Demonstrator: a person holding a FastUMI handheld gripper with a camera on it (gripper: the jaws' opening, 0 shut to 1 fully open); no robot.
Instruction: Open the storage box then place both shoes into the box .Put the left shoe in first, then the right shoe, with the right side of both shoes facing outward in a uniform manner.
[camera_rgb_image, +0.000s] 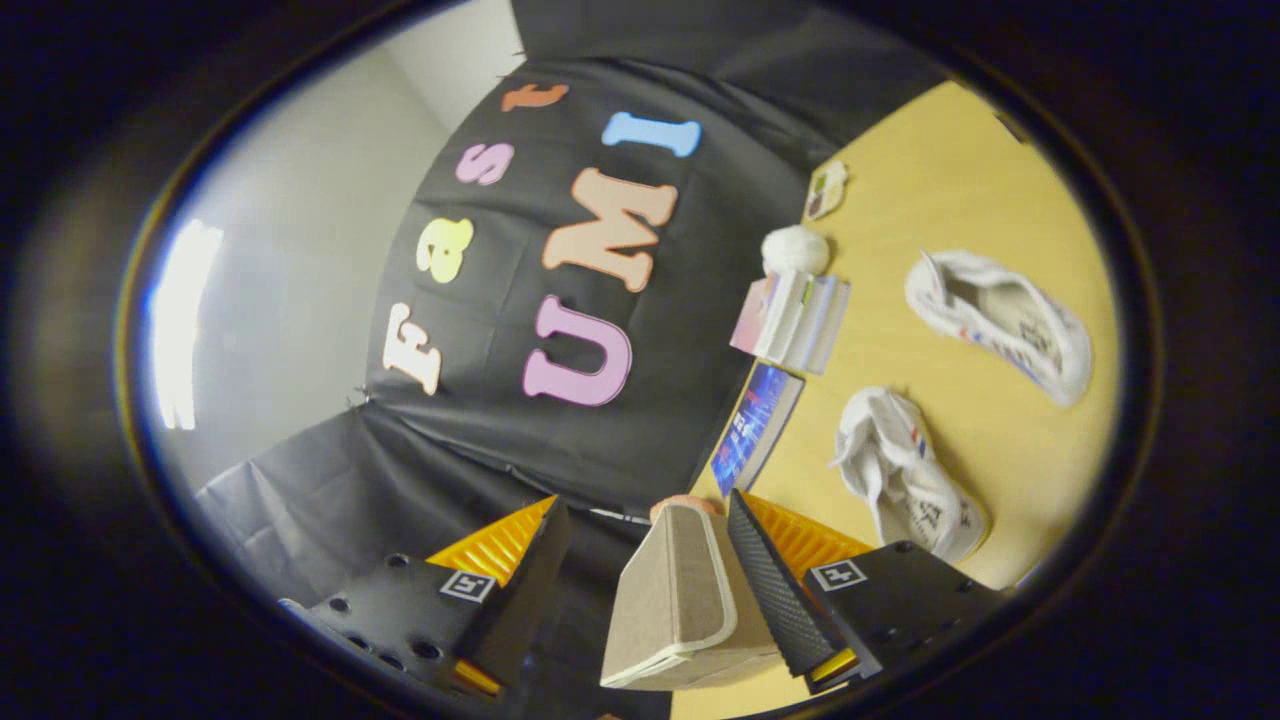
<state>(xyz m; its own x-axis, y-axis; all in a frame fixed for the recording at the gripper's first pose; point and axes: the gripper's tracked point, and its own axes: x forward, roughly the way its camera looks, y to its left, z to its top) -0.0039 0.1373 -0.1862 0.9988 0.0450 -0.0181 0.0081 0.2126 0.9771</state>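
Hand-held gripper (645, 545) spread wide, ribbed finger beside beige box lid (670, 600), two knit shoes (905, 470) beyond

No legible text or labels.

Gripper (640, 530): orange ribbed backing, square tag markers, bolt holes.

Books (795, 320) seen standing on table (1000, 180), white ball (795, 248) beside; blue book (755, 428) lying flat.
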